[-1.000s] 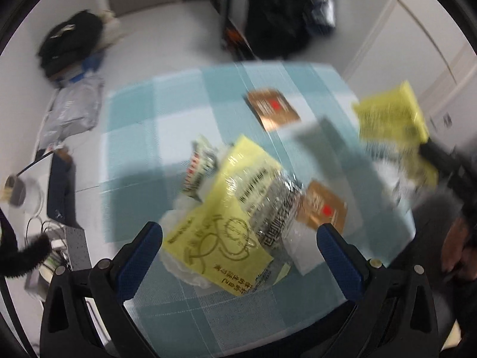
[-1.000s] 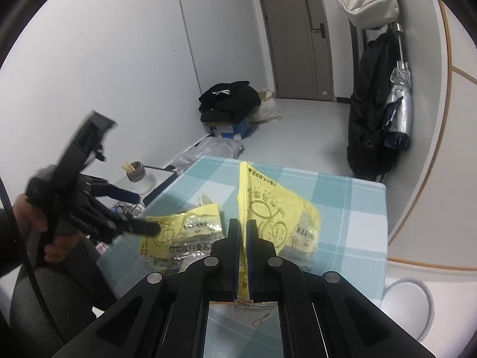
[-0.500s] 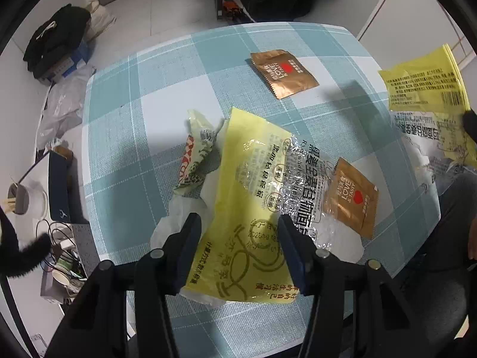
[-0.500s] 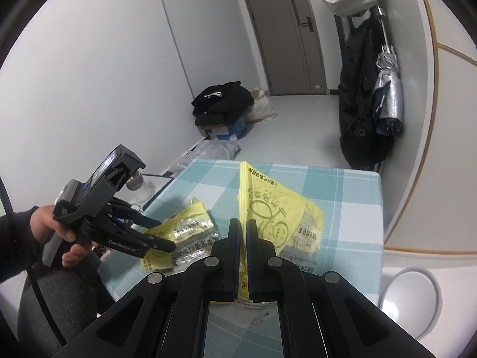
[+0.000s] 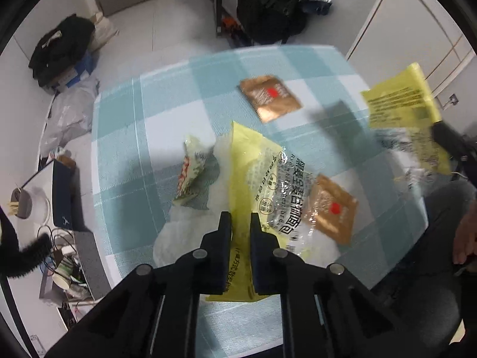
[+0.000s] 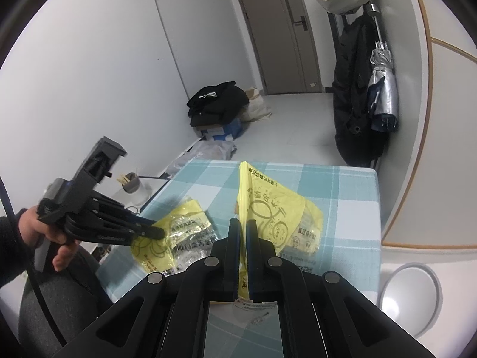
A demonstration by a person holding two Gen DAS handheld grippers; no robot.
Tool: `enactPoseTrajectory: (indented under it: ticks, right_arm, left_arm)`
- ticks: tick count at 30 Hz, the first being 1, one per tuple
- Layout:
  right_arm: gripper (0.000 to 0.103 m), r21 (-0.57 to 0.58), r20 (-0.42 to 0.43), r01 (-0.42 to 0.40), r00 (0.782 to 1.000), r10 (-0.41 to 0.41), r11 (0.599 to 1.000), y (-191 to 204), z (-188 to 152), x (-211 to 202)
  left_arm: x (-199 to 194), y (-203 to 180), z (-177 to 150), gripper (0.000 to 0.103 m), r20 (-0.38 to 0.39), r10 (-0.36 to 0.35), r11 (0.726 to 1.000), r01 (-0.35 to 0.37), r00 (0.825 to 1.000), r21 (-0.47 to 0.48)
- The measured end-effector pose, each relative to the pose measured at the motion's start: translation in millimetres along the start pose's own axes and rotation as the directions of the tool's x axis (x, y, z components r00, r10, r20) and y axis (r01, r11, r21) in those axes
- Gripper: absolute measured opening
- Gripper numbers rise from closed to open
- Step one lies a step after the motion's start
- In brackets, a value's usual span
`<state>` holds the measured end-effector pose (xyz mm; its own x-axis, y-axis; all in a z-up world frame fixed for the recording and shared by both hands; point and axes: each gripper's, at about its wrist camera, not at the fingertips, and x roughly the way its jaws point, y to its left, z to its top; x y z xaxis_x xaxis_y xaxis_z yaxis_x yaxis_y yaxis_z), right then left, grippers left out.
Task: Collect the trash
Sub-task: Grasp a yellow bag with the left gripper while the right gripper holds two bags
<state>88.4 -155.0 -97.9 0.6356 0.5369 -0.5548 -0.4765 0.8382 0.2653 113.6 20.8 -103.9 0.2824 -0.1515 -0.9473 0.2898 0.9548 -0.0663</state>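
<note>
1. Your counter (image 5: pixel 125 137), checked teal and white, stands in a white-walled room with a grey door (image 6: pixel 277 35) and hanging coats (image 6: pixel 357 95).
2. Your left tool (image 5: pixel 240 223) is clenched on the yellow bread wrapper (image 5: pixel 256 167), at 6 o'clock on the counter.
3. Your right tool (image 6: pixel 242 229) grips a yellow bag (image 6: pixel 277 211) upright.
4. Only the left view shows two brown sachets (image 5: pixel 269 97) at 12 and 4 o'clock, and a crumpled packet (image 5: pixel 190 167) at 9.

I'm getting even, cool indoor light, a soft shadow lying on the table (image 5: pixel 125 155). Left view smears with motion blur; right view's sharp. Fisheye bends both, corners black.
</note>
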Motion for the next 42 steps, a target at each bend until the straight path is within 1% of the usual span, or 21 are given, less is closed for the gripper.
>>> enactPoseTrajectory:
  ticks: [2,5,8,10,11,13,16,17,18,19,22,24,25,26,29,31,34,36,38,41,42]
  right_arm:
    - [0.003,0.004,0.000,0.001,1.000,-0.001,1.000,-0.1,-0.2,0.1]
    - [0.003,0.016,0.000,0.001,1.000,-0.001,1.000,-1.1,-0.7,0.4]
    - [0.003,0.035,-0.003,-0.008,1.000,0.008,0.999,-3.2,-1.0,1.4]
    - [0.003,0.042,-0.006,-0.008,1.000,0.009,0.999,-3.9,-1.7,2.4]
    - [0.003,0.041,-0.009,-0.006,1.000,0.006,0.999,-3.5,-2.2,3.0]
    - [0.003,0.039,-0.011,-0.004,1.000,0.004,0.999,-2.1,-3.8,3.3]
    - [0.003,0.032,-0.009,0.001,1.000,-0.001,0.999,0.1,-4.6,3.1]
    - [0.003,0.031,-0.009,0.002,1.000,-0.002,1.000,0.4,-5.0,3.0]
    - [0.003,0.030,-0.010,0.004,1.000,-0.004,1.000,0.8,-5.4,2.9]
    - [0.003,0.031,-0.011,0.004,1.000,-0.004,1.000,0.4,-5.5,3.2]
    - [0.003,0.034,-0.015,0.003,1.000,-0.003,0.999,0.3,-6.5,4.3]
    - [0.003,0.031,-0.016,0.006,1.000,-0.005,0.999,0.6,-6.1,4.9]
    - [0.003,0.029,-0.016,0.006,1.000,-0.006,1.000,0.7,-6.1,4.9]
    - [0.003,0.029,-0.016,0.006,1.000,-0.006,1.000,0.6,-6.2,5.1]
    - [0.003,0.032,-0.017,0.004,1.000,-0.003,0.999,-0.2,-6.6,5.0]
    - [0.003,0.031,-0.018,0.005,1.000,-0.004,1.000,0.0,-6.6,5.5]
    - [0.003,0.028,-0.019,0.005,1.000,-0.004,1.000,0.7,-6.7,5.5]
    - [0.003,0.029,-0.018,0.004,1.000,-0.003,1.000,1.1,-6.8,4.8]
    - [0.003,0.030,-0.017,0.002,1.000,-0.002,1.000,0.9,-7.0,4.7]
    - [0.003,0.029,-0.019,0.001,1.000,0.000,1.000,0.8,-7.4,5.6]
    - [0.003,0.029,-0.018,0.006,1.000,-0.005,1.000,1.0,-7.5,5.6]
  left_arm:
    - [-5.6,-1.5,0.8,0.007,0.008,-0.023,1.000,0.023,1.000,-0.006]
    - [-11.2,-0.4,2.1,0.007,0.023,-0.032,0.999,0.032,0.999,-0.017]
    - [-13.7,7.0,3.7,0.007,0.023,-0.092,0.993,0.094,0.995,-0.067]
    - [-10.4,11.8,5.1,0.007,0.011,-0.112,0.988,0.113,0.994,-0.104]
    - [-5.7,14.8,5.7,0.007,0.001,-0.117,0.986,0.116,0.993,-0.120]
    - [1.0,16.7,4.4,0.008,-0.002,-0.089,0.988,0.088,0.996,-0.126]
    - [9.8,20.3,1.7,0.012,-0.024,-0.093,0.985,0.088,0.995,-0.151]
    - [10.9,22.2,0.3,0.012,-0.028,-0.111,0.981,0.105,0.993,-0.162]
    - [11.2,24.7,-1.9,0.013,-0.019,-0.150,0.974,0.144,0.989,-0.176]
    - [10.0,27.5,-4.5,0.015,-0.018,-0.170,0.968,0.163,0.985,-0.190]
    - [13.2,32.7,-9.8,0.023,-0.053,-0.190,0.959,0.174,0.980,-0.222]
    - [12.3,32.3,-12.7,0.037,-0.059,-0.179,0.963,0.162,0.982,-0.215]
    - [11.7,30.8,-14.6,0.048,-0.064,-0.177,0.964,0.160,0.982,-0.214]
    - [10.9,30.1,-17.0,0.052,-0.063,-0.184,0.962,0.167,0.981,-0.216]
    - [12.2,29.2,-21.3,0.052,-0.066,-0.219,0.954,0.200,0.973,-0.222]
    - [17.8,28.5,-25.4,0.052,-0.089,-0.223,0.954,0.198,0.971,-0.224]
    - [24.0,27.4,-28.6,0.052,-0.109,-0.213,0.956,0.184,0.971,-0.228]
    - [21.6,26.4,-29.1,0.043,-0.084,-0.210,0.957,0.187,0.974,-0.223]
    - [17.4,24.8,-29.1,0.017,-0.064,-0.222,0.955,0.203,0.973,-0.216]
    - [11.9,23.2,-28.5,0.007,-0.052,-0.231,0.954,0.216,0.971,-0.209]
    - [7.8,22.3,-27.6,0.007,-0.035,-0.233,0.954,0.222,0.972,-0.203]
